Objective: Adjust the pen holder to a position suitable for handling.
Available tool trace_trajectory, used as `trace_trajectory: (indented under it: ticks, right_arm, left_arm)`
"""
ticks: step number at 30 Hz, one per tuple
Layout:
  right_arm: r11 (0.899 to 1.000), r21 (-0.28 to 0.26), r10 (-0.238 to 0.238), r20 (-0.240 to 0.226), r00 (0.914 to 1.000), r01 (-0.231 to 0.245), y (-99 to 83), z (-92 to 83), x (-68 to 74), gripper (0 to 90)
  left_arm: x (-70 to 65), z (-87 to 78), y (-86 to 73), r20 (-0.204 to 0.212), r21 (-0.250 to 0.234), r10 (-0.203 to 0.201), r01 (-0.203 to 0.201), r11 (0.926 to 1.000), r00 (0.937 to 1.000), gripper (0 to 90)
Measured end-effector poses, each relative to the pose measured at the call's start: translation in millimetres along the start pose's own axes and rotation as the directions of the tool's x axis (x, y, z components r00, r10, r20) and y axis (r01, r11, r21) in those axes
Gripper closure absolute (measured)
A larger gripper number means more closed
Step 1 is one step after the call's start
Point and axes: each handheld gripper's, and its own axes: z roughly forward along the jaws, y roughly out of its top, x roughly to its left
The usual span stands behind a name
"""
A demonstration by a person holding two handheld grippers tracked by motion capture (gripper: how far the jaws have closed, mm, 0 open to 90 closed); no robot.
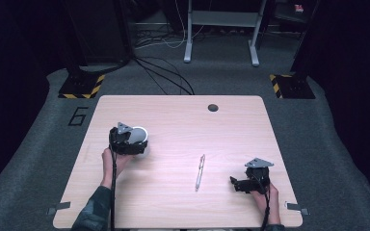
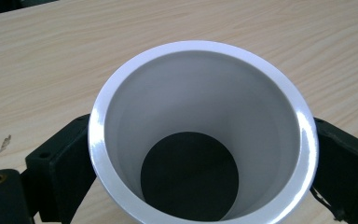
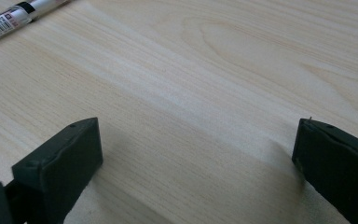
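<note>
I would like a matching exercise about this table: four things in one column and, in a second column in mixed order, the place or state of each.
Things:
1. white cup
2. pen
3. left hand-held gripper
4. right hand-held gripper

Places or states:
A. jaws wide open over bare table
B. lying flat between the two hands
C. has a dark bottom inside
D. jaws on both sides of the cup

Pairs: 1-C, 2-B, 3-D, 4-A

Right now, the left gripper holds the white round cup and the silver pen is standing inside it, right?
Not quite. The left gripper does hold the white round cup, but the silver pen lies flat on the wooden table, as the high view shows.
</note>
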Motion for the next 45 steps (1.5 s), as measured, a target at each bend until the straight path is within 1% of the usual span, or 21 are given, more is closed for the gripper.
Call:
trace_trajectory:
  ticks: [1,2,5,7,8,10,12,15,18,19,20,23,24,25,26,29,30,34,35,42,45]
  right_arm:
    - [1.0,0.0,0.0,0.0,1.0,0.0,0.0,0.0,0.0,1.0]
    - [1.0,0.0,0.003,-0.001,1.0,-0.003,-0.1,0.1,0.2,1.0]
    - [1.0,0.0,0.002,-0.001,1.0,-0.002,-0.1,0.1,0.1,1.0]
    - [1.0,0.0,0.003,-0.001,1.0,-0.003,-0.1,0.0,0.2,1.1]
    - [1.0,0.0,0.003,-0.001,1.0,-0.003,-0.1,0.1,0.2,1.0]
    - [1.0,0.0,0.002,-0.002,1.0,-0.002,-0.1,0.0,0.1,1.0]
    - [1.0,0.001,0.001,-0.002,1.0,-0.001,-0.2,-0.1,0.1,1.1]
    - [1.0,0.001,-0.001,0.001,1.0,0.001,-0.1,-0.2,0.0,1.1]
    - [1.0,0.001,0.002,-0.001,1.0,-0.002,-0.2,-0.1,0.1,1.1]
    - [1.0,0.001,0.001,-0.001,1.0,-0.001,-0.2,-0.1,0.1,1.1]
    - [1.0,0.001,0.002,-0.001,1.0,-0.002,-0.2,-0.1,0.2,1.1]
    - [1.0,0.001,0.003,0.0,1.0,-0.003,-0.2,-0.1,0.2,1.1]
    - [1.0,0.0,0.002,-0.001,1.0,-0.002,-0.2,0.0,0.2,1.1]
    - [1.0,-0.001,0.003,0.0,1.0,-0.003,-0.2,0.0,0.2,1.1]
    - [1.0,0.001,0.002,-0.001,1.0,-0.002,-0.2,-0.1,0.2,1.1]
    - [1.0,0.001,0.002,-0.001,1.0,-0.002,-0.2,-0.1,0.2,1.1]
    - [1.0,0.0,0.003,-0.001,1.0,-0.003,-0.2,-0.1,0.2,1.1]
    - [1.0,0.0,0.003,0.0,1.0,-0.003,-0.2,-0.1,0.2,1.1]
    - [1.0,0.0,0.002,-0.001,1.0,-0.002,-0.2,-0.1,0.2,1.1]
    - [1.0,0.0,0.002,-0.001,1.0,-0.002,-0.2,-0.1,0.2,1.1]
    - [1.0,0.001,0.002,-0.001,1.0,-0.002,-0.2,-0.1,0.2,1.1]
  left_arm:
    - [0.0,0.0,0.0,0.0,0.0,0.0,0.0,1.0,1.0,6.3]
    - [-3.1,0.8,1.1,0.005,0.004,0.008,-0.008,1.0,1.0,6.4]
    - [-8.2,2.4,2.5,0.015,0.007,0.013,-0.013,0.9999,0.9998,6.4]
    - [-10.1,3.2,2.9,0.015,0.004,0.014,-0.014,0.9999,0.9998,6.3]
    - [-13.5,4.9,3.6,0.017,-0.004,0.019,-0.019,0.9998,0.9997,6.3]
    - [-14.5,5.1,4.4,0.021,0.003,0.026,-0.026,0.9996,0.9994,6.4]
    - [-18.7,6.9,5.0,0.018,-0.004,0.019,-0.019,0.9998,0.9997,6.3]
    - [-26.4,9.9,7.4,0.039,-0.006,0.033,-0.033,0.9994,0.9987,6.3]
    - [-30.6,12.1,8.6,0.041,-0.01,0.045,-0.044,0.999,0.9982,6.3]
    - [-32.9,13.1,9.3,0.046,-0.011,0.04,-0.04,0.9992,0.9981,6.3]
    - [-34.8,13.8,10.3,0.053,-0.005,0.048,-0.048,0.9988,0.9974,6.3]
    - [-39.7,16.5,11.3,0.056,-0.017,0.048,-0.047,0.9987,0.9973,6.3]
    - [-40.4,16.4,12.1,0.064,-0.006,0.057,-0.056,0.9984,0.9963,6.3]
    - [-42.9,17.9,12.0,0.059,-0.02,0.05,-0.049,0.9986,0.997,6.3]
    - [-45.6,18.9,12.8,0.062,-0.02,0.052,-0.051,0.9985,0.9967,6.3]
    - [-48.4,20.3,13.7,0.067,-0.022,0.064,-0.063,0.9978,0.9957,6.3]
    - [-50.3,20.8,14.1,0.071,-0.022,0.057,-0.056,0.9982,0.9958,6.3]
    - [-55.6,22.9,15.9,0.078,-0.02,0.07,-0.069,0.9974,0.9945,6.3]
    - [-58.8,24.5,16.5,0.079,-0.027,0.072,-0.07,0.9972,0.9942,6.3]
    - [-66.9,28.2,18.8,0.091,-0.031,0.079,-0.076,0.9966,0.9927,6.3]
    - [-71.4,30.5,20.2,0.097,-0.035,0.088,-0.085,0.9958,0.9914,6.3]
